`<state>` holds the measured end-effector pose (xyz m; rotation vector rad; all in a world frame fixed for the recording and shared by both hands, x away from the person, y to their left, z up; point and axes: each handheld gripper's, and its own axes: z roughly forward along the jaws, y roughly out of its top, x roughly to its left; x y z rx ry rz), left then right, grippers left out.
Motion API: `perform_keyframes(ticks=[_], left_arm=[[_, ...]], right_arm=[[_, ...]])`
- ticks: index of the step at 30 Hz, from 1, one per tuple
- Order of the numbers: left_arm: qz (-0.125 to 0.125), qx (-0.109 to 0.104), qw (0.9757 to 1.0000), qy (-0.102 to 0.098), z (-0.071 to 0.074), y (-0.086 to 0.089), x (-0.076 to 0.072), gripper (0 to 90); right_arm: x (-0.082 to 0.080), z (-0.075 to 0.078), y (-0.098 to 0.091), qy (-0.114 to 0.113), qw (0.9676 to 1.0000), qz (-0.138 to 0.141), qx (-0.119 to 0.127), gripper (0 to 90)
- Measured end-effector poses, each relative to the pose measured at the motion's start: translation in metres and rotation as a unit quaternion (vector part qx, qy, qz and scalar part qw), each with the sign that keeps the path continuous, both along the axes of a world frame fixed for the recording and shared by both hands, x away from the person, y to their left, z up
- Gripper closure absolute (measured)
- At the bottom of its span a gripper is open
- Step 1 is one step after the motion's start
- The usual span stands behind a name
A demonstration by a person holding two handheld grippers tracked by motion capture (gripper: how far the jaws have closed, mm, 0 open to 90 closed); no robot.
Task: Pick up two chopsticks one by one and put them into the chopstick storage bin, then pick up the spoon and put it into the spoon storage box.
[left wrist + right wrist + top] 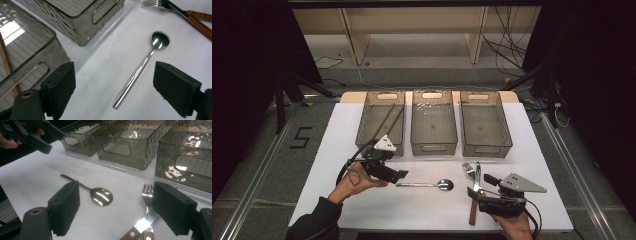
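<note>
So far only the left bin (380, 121), at eleven o'clock from the table's middle, holds anything: two thin brown sticks. The left gripper (113, 82) hovers with jaws spread around the spoon (140, 68) handle, not yet touching. At four o'clock the right gripper (115, 210) hangs spread over the fork (148, 195) and knife (142, 225). Middle bin (434, 122) and right bin (485, 124) look empty.

White table (337, 200) on grey floor (272, 150); wooden shelving (412, 30) behind; black cables (507, 50); dark surroundings.
</note>
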<state>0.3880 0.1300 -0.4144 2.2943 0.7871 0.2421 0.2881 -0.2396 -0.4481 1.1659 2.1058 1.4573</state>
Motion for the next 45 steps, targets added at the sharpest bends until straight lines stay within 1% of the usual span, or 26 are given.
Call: perform_keyframes(ticks=[2,4,7,8,12,13,15,18,21,25,26,27,28,32,35,38,41,44,45], left_arm=[[-0.007,0.008,0.9999,0.006,-0.002,-0.003,0.0,17.8],[-0.017,0.024,0.9995,0.008,-0.004,-0.007,0.0,17.9],[-0.03,0.038,0.9987,0.015,-0.007,-0.012,0.0,17.9],[-0.032,0.039,0.9986,0.016,-0.008,-0.014,0.0,17.9],[-0.046,0.057,0.9971,0.024,-0.012,-0.02,0.001,17.9],[-0.048,0.058,0.9969,0.026,-0.013,-0.021,0.001,18.0],[-0.053,0.068,0.9958,0.03,-0.015,-0.024,0.001,18.2],[-0.06,0.086,0.994,0.03,-0.019,-0.029,0.002,18.7],[-0.065,0.093,0.9929,0.035,-0.021,-0.031,0.003,19.5],[-0.074,0.108,0.9904,0.044,-0.026,-0.035,0.004,21.1],[-0.079,0.114,0.9893,0.046,-0.027,-0.037,0.005,21.6],[-0.079,0.114,0.9893,0.046,-0.027,-0.037,0.005,21.9],[-0.084,0.12,0.988,0.048,-0.028,-0.039,0.005,22.2],[-0.096,0.129,0.9857,0.051,-0.029,-0.045,0.005,23.3],[-0.1,0.132,0.9848,0.052,-0.03,-0.048,0.006,24.7],[-0.107,0.138,0.9831,0.054,-0.029,-0.051,0.006,26.2],[-0.118,0.147,0.9805,0.055,-0.028,-0.054,0.006,27.6],[-0.125,0.149,0.9791,0.059,-0.029,-0.056,0.007,30.7],[-0.128,0.153,0.978,0.061,-0.029,-0.057,0.008,31.8]], right_arm=[[0.0,0.0,0.0,-0.001,1.0,-0.001,0.0,23.5],[0.0,0.0,0.0,-0.001,1.0,-0.001,-0.001,23.6],[0.0,0.0,0.0,0.0,1.0,-0.001,-0.001,23.6],[-0.001,0.0,0.0,-0.001,1.0,-0.001,-0.001,23.6],[-0.001,0.0,0.0,-0.001,1.0,-0.002,-0.002,23.5],[-0.001,0.0,0.0,-0.001,1.0,-0.001,-0.002,23.6],[-0.001,0.0,0.001,0.0,1.0,-0.002,-0.001,23.6],[0.0,0.0,0.001,0.0,1.0,-0.002,-0.002,23.6],[-0.001,0.0,0.0,0.0,1.0,-0.003,-0.001,23.6],[-0.001,0.0,0.001,-0.001,1.0,-0.003,-0.002,23.6],[-0.001,0.0,0.001,-0.001,1.0,-0.003,-0.002,23.6],[-0.001,0.0,0.001,-0.001,1.0,-0.003,-0.002,23.5],[-0.001,0.0,0.001,-0.002,1.0,-0.002,-0.002,23.6],[-0.001,0.001,0.001,-0.003,1.0,-0.002,-0.002,23.6],[-0.001,0.001,0.0,-0.002,1.0,-0.002,-0.002,23.6],[0.0,0.001,0.0,-0.001,1.0,-0.001,-0.002,23.6],[0.001,0.001,0.0,-0.001,1.0,0.0,-0.002,23.5],[0.0,0.001,0.0,-0.001,1.0,0.002,-0.003,23.5],[0.0,0.001,0.0,-0.001,1.0,0.001,-0.003,23.5]])
